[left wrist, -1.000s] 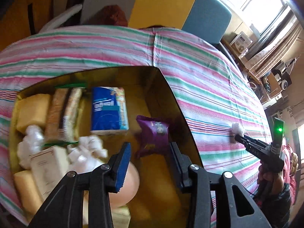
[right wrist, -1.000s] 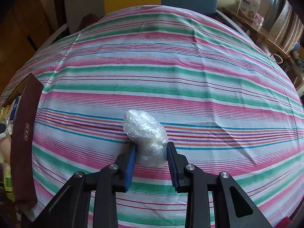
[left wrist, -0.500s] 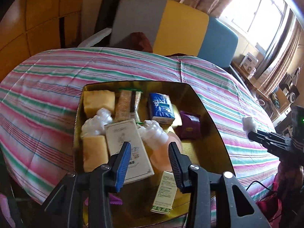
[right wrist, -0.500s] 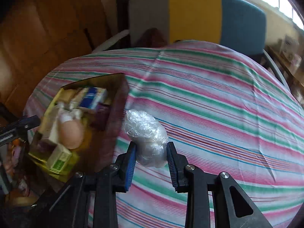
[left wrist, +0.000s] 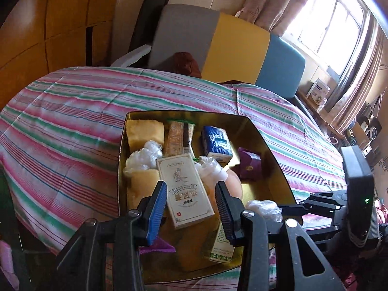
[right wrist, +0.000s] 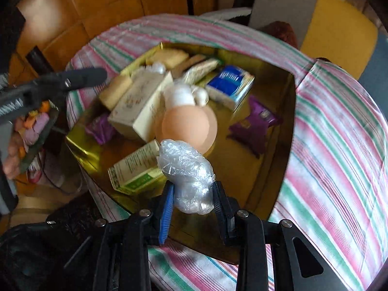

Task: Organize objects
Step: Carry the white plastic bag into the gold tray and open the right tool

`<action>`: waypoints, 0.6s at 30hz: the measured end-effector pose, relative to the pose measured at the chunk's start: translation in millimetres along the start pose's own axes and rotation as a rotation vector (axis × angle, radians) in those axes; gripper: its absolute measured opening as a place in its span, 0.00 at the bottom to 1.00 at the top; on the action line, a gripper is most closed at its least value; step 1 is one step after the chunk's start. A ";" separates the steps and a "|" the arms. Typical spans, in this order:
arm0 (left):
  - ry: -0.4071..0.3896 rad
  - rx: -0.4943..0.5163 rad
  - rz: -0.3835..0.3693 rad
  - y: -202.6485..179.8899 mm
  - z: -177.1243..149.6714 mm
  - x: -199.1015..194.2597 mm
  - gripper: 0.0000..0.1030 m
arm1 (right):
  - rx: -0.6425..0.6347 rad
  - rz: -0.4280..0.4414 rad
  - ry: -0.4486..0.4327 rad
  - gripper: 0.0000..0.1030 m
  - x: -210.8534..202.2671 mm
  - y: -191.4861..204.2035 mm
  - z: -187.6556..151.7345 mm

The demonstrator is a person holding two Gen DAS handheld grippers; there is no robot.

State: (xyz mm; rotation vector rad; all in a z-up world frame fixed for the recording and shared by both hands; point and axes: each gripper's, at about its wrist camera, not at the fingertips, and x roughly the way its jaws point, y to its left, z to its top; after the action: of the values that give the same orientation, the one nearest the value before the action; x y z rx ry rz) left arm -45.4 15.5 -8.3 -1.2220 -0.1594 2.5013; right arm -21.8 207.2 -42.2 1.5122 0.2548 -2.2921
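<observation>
A gold tray lies on the striped tablecloth and holds several items: yellow sponges, a cream box, a blue tissue pack, purple packets, a peach ball and a green carton. My right gripper is shut on a crumpled clear plastic wad and holds it above the tray's near edge; the wad also shows in the left wrist view. My left gripper is open and empty above the tray's near side.
The striped tablecloth covers the round table around the tray. A grey, yellow and blue sofa back stands behind the table. Wooden cabinets are on the left. Shelves with clutter stand by the window on the right.
My right gripper lifted the plastic wad off the tablecloth and carried it left over the tray. My left gripper pulled back and up from the tray, staying open.
</observation>
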 end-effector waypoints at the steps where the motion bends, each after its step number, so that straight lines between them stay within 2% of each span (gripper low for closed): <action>1: 0.003 -0.003 0.001 1.6 -1.4 0.4 0.40 | -0.004 -0.002 0.019 0.31 5.3 -0.1 -0.2; 5: 0.008 -0.015 0.002 7.4 -5.9 1.7 0.40 | -0.020 -0.026 0.079 0.32 19.2 -1.4 -5.3; 12: 0.010 -0.010 0.010 6.9 -9.2 2.8 0.40 | -0.018 -0.048 0.088 0.38 23.2 -2.7 -5.7; 16: 0.003 0.002 0.021 4.9 -10.7 0.4 0.41 | -0.008 -0.054 0.075 0.54 19.9 -5.0 -8.2; 18: -0.005 0.002 0.035 4.5 -11.1 -1.1 0.41 | -0.007 -0.053 0.066 0.57 16.9 -4.1 -10.3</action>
State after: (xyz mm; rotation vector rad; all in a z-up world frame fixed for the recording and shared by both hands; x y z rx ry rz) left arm -37.3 10.3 -15.5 -1.2285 -0.1372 2.5339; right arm -20.7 210.9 -62.1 1.5975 0.3243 -2.2812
